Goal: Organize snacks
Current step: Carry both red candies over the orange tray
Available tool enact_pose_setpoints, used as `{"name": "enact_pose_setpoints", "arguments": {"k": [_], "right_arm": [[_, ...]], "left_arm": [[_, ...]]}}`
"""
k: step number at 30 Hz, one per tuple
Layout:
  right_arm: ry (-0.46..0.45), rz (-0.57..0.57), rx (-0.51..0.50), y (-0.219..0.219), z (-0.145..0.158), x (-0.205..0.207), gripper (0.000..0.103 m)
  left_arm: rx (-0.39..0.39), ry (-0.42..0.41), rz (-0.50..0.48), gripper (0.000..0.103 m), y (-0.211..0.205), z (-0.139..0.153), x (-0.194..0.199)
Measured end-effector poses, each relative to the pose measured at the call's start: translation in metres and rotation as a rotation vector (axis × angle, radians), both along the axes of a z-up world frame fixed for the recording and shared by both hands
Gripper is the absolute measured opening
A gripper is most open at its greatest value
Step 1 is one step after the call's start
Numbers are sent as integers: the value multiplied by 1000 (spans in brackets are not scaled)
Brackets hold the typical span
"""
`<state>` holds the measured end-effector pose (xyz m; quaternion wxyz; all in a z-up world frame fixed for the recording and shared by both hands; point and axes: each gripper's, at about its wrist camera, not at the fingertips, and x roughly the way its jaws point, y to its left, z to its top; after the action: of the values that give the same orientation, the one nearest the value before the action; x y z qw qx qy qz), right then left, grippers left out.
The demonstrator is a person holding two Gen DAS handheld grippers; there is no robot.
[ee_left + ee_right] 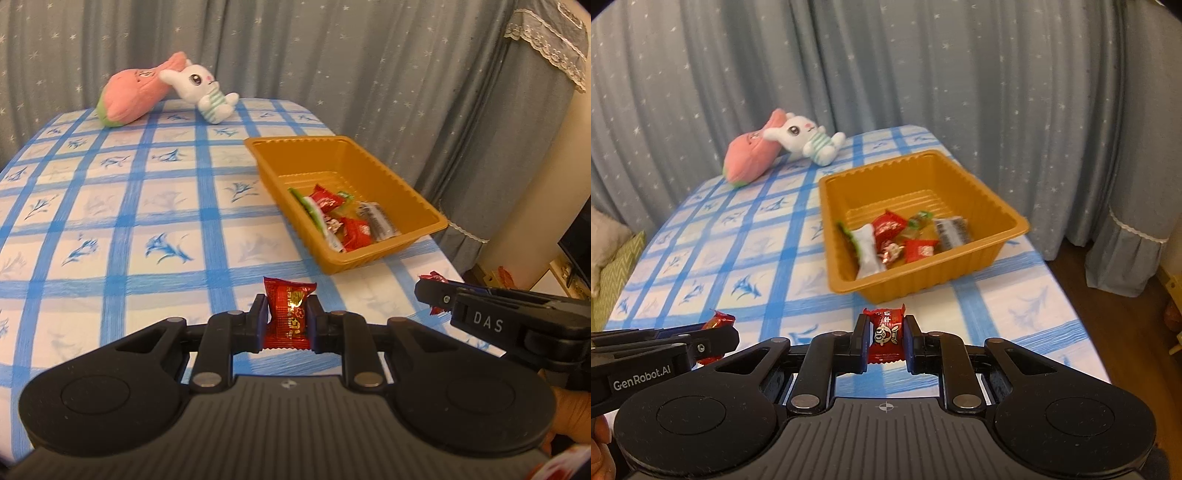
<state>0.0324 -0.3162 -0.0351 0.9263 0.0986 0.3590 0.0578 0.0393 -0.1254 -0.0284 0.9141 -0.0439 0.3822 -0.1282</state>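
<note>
Left gripper [287, 315] clenches a red snack packet [289, 312], lower end hidden; right gripper [885, 334] clenches a red candy [885, 332]. Orange tray [982, 199] at 12 o'clock holds wrapped snacks [886, 240], labels illegible.

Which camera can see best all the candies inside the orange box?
The right wrist view. It looks down into the orange box, so the candies lie spread out with little hidden. The left wrist view shows the same box from the side and more slanted; its near wall hides part of the candies.
</note>
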Motion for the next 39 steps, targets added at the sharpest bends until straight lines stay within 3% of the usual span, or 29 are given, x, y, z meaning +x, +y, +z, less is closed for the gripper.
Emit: {"name": "enact_pose_setpoints", "arguments": {"k": [24, 39], "right_arm": [[-23, -70, -5, -37, 8, 24, 19], [-62, -60, -36, -49, 19, 66, 19]], "left_arm": [[-28, -35, -66, 19, -42, 14, 42], [-32, -52, -90, 19, -58, 19, 82]]}}
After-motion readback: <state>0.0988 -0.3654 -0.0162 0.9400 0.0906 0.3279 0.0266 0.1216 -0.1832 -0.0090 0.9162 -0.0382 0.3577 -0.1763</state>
